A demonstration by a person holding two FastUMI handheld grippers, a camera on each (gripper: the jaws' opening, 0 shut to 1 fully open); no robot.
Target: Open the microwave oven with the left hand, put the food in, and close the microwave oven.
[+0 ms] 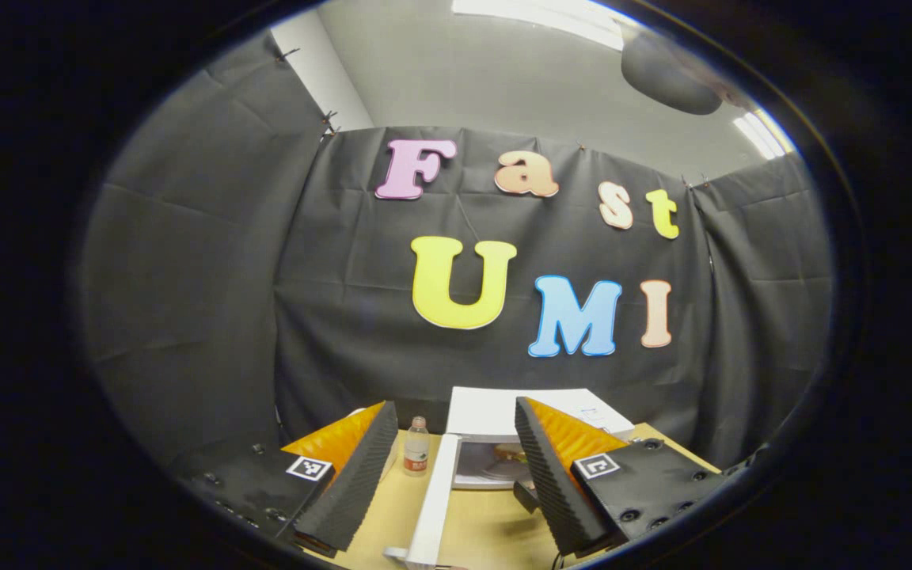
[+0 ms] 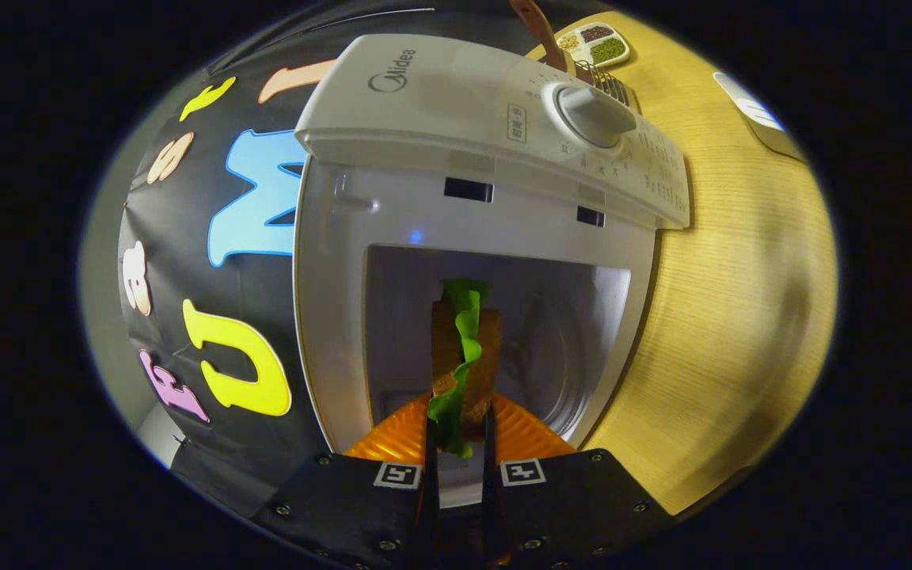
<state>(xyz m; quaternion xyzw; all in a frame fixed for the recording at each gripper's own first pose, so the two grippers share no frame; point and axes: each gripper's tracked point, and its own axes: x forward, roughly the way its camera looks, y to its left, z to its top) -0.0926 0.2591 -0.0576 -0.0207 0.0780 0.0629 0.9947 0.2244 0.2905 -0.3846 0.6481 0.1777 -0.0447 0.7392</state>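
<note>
While the right gripper (image 2: 460, 443) is rolled onto its side, so that the microwave oven (image 2: 472, 237) appears turned a quarter turn in the right gripper view, its two fingers are closed tight on a sandwich (image 2: 468, 348) of brown bread with a green lettuce leaf down its middle. The sandwich stands straight ahead of the fingertips, pinched at its near end, and its far end reaches into the open white cavity (image 2: 551, 332) of the oven. Above the gripper in this view runs the oven's control panel with a round knob (image 2: 594, 115); to the right of the gripper lies the wooden table (image 2: 741, 317), and far beyond the panel sits a small tray of grains (image 2: 594, 43).

In the left gripper view the left gripper (image 1: 450, 475) is held low and level, pointing slightly up at the booth's wall, with its fingers spread wide apart and nothing between them. Directly ahead, in the gap between the fingers, the white oven door (image 1: 434, 499) stands swung open, seen edge-on, reaching back toward the gripper. Just beyond the right finger the oven's open front (image 1: 488, 463) shows, with the sandwich (image 1: 510, 453) visible inside at its mouth. Ahead and a little left of the door, near the left finger, a small clear bottle (image 1: 416, 447) stands upright on the table (image 1: 488, 530).
</note>
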